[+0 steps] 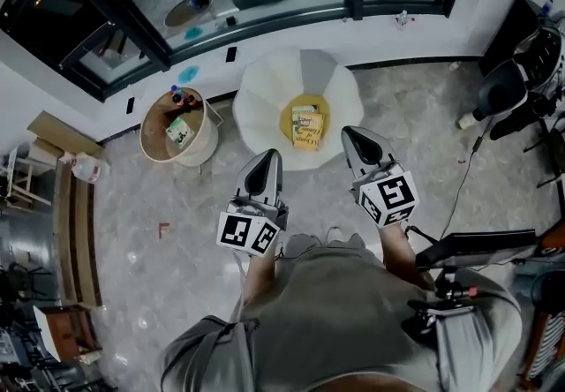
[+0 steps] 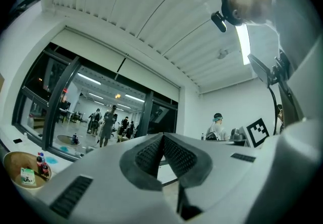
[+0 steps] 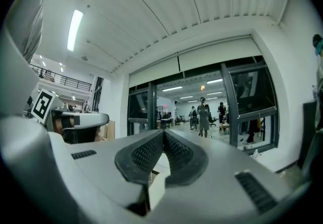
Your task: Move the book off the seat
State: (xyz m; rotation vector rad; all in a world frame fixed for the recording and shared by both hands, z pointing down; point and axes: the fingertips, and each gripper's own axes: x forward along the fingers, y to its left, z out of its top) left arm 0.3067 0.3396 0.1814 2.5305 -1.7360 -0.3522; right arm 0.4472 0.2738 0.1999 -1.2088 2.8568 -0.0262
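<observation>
On white petal-shaped seat (image 1: 261,103): yellow-covered book (image 1: 307,128), lying flat. Both closed, empty: left hand-held gripper (image 1: 262,175), right hand-held gripper (image 1: 363,150), near seat.

round wooden tub (image 1: 155,141) sits on the marble floor (image 1: 177,240), small bottles (image 1: 179,98) and a green packet (image 1: 179,131) inside it. black office chair (image 1: 508,90) far right, people (image 2: 106,124) standing beyond the glass.
</observation>
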